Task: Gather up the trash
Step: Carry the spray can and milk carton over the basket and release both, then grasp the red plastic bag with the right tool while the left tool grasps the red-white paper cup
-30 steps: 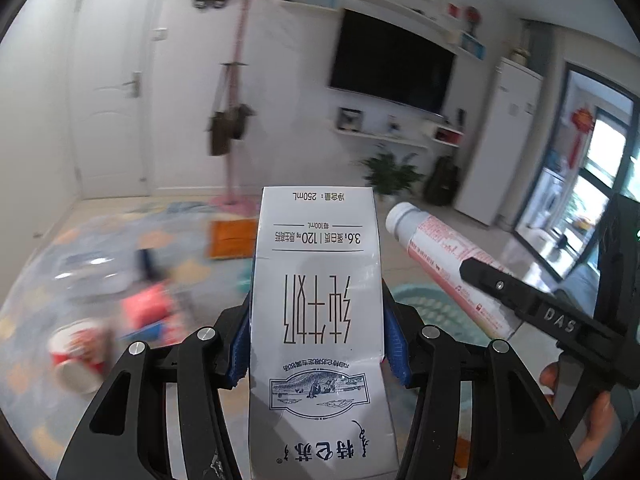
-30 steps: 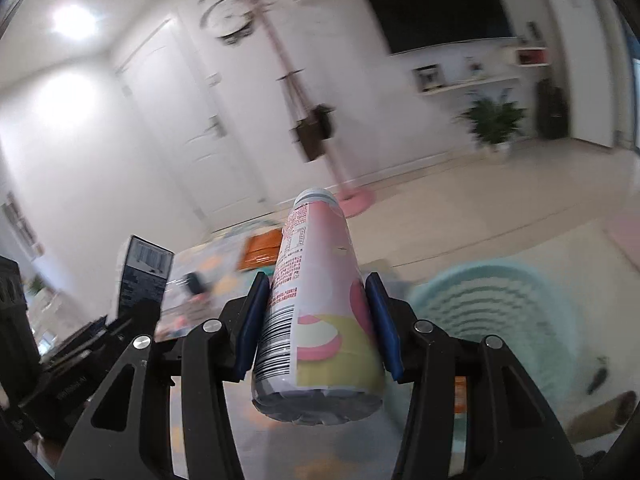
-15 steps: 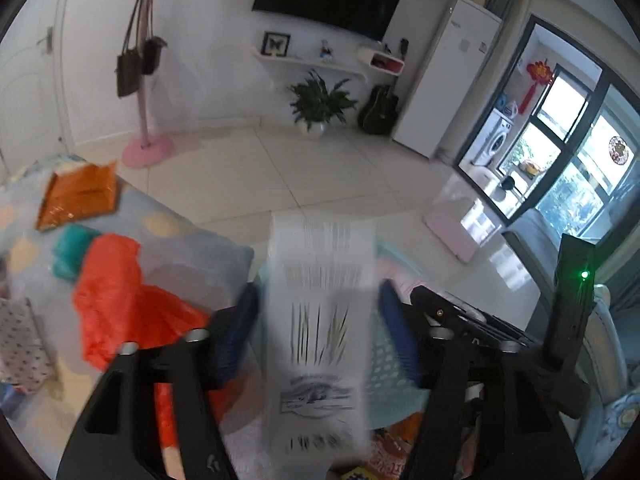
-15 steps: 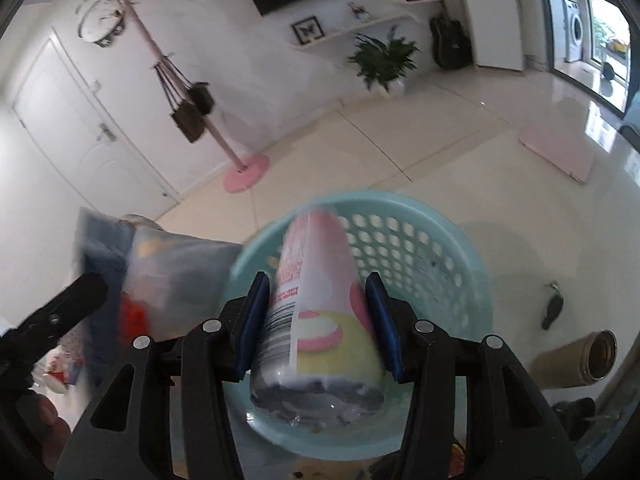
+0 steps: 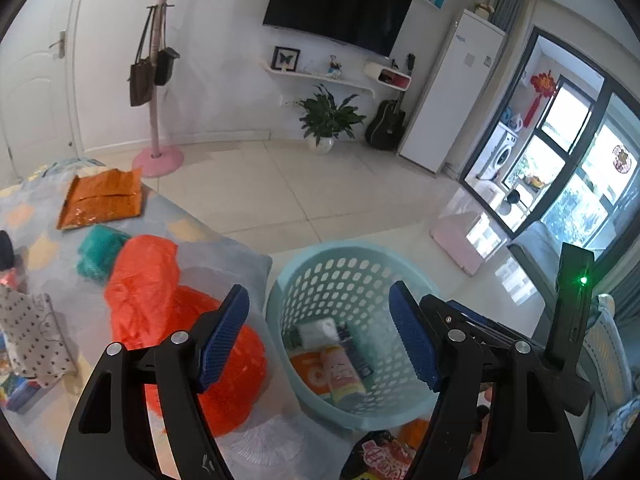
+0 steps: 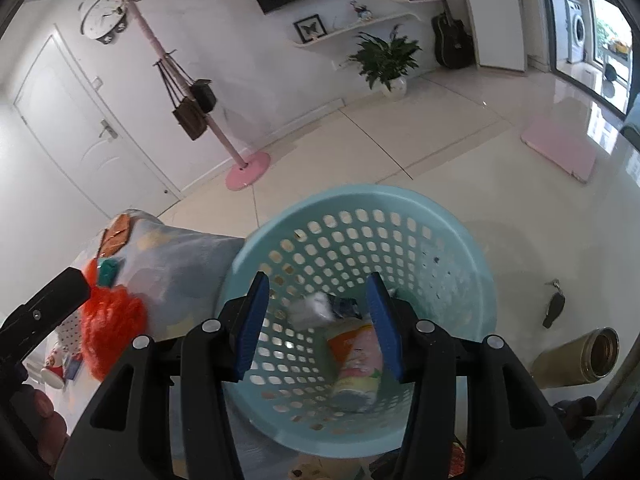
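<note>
A light blue perforated basket stands on the floor beside the table. Inside it lie the pink bottle, the milk carton and a white crumpled wrapper. My left gripper is open and empty above the basket's left rim. My right gripper is open and empty right over the basket.
On the table lie an orange-red plastic bag, a teal packet, an orange foil packet and a spotted cloth. A snack packet lies below the basket. A brass thermos and keys lie on the floor.
Both grippers opened over the basket. The milk carton dropped from the left gripper and the pink bottle from the right gripper; both now lie in the basket.
</note>
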